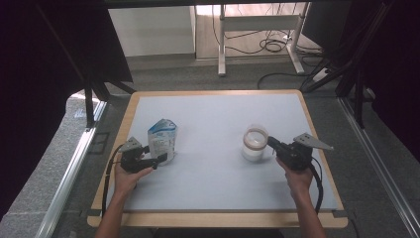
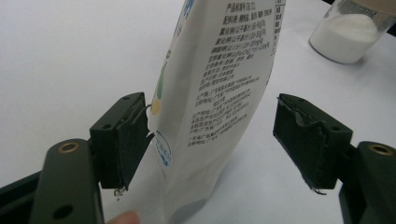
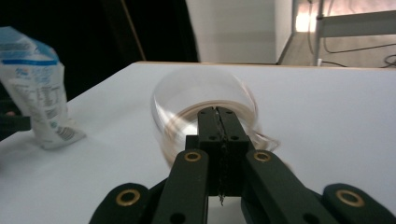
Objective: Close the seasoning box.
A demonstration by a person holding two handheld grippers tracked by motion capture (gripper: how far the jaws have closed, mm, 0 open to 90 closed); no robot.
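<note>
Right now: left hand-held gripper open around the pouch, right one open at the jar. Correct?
Not quite. The right hand-held gripper is shut, jaws pressed together at the jar, per the right gripper view. The left hand-held gripper is open around the pouch.

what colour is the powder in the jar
White powder, clearest in the left gripper view.

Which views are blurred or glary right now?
Right gripper view: the jar is smeared by blur, while the hand-held gripper looks sharp. Left gripper view: pouch print is readable, the table washed out. High view: soft, evenly lit.
</note>
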